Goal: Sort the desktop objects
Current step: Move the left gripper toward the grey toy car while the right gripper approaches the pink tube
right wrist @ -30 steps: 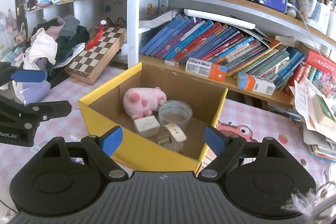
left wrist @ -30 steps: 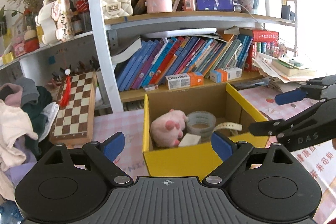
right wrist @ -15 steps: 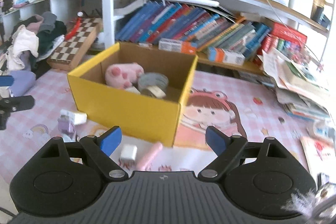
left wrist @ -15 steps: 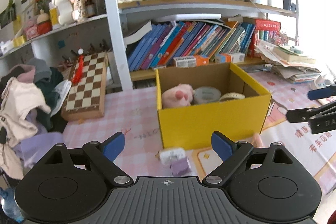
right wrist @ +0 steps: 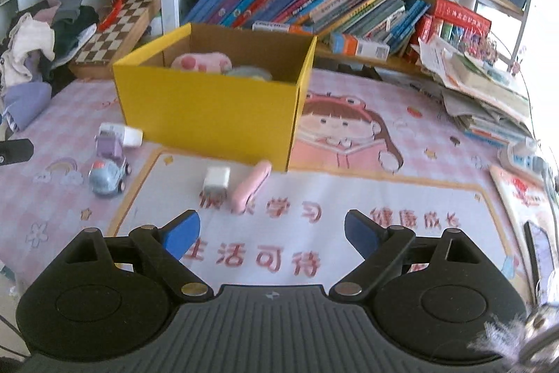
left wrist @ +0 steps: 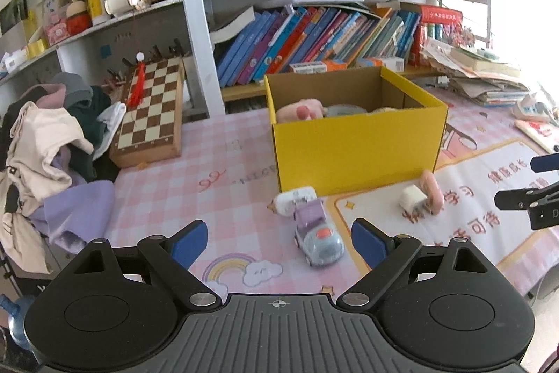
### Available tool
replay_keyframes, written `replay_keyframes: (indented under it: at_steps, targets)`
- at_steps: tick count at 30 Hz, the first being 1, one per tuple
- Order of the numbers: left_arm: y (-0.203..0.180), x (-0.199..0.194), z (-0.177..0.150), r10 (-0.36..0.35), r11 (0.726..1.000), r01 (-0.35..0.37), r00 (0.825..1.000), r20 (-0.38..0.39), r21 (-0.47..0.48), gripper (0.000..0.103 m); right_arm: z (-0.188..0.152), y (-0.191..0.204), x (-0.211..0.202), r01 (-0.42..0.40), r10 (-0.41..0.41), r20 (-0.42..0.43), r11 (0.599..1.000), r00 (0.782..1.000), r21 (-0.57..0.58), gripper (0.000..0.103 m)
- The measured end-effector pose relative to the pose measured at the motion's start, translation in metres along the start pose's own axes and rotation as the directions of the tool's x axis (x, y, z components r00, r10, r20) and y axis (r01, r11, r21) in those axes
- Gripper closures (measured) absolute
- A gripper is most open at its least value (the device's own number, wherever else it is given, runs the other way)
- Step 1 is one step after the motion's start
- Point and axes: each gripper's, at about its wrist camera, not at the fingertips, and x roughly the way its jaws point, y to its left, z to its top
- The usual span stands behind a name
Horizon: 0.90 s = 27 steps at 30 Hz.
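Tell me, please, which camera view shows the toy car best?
The left wrist view: the toy car sits close, nearly centred. The right wrist view shows it smaller, near the left edge.

Both wrist views, angled downward, share the yellow box (left wrist: pixel 356 142).

Bookshelves (left wrist: pixel 314 34) fill the upper frame; bright daylight washes the right edge; a clothes pile (left wrist: pixel 45 142) sits at left.
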Motion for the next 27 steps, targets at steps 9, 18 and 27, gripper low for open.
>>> replay_keyframes:
  at_steps: [9,18,27]
  targets:
    - [-0.007,0.001,-0.015,-0.052,0.999,0.052,0.998,-0.043,0.001,0.011,-0.019,0.028,0.0,-0.021,0.02,-0.055,0.999,0.998,-0.026,0.011]
    - [-0.024,0.004,-0.027,-0.118,0.992,0.121,0.99,-0.08,0.034,0.011,-0.03,0.05,0.002,-0.055,0.043,-0.117,0.994,0.992,-0.1,0.008]
    - [-0.032,0.007,-0.034,-0.143,0.988,0.15,0.983,-0.118,0.048,0.011,-0.035,0.062,0.004,-0.093,0.069,-0.152,0.984,0.986,-0.153,0.007]
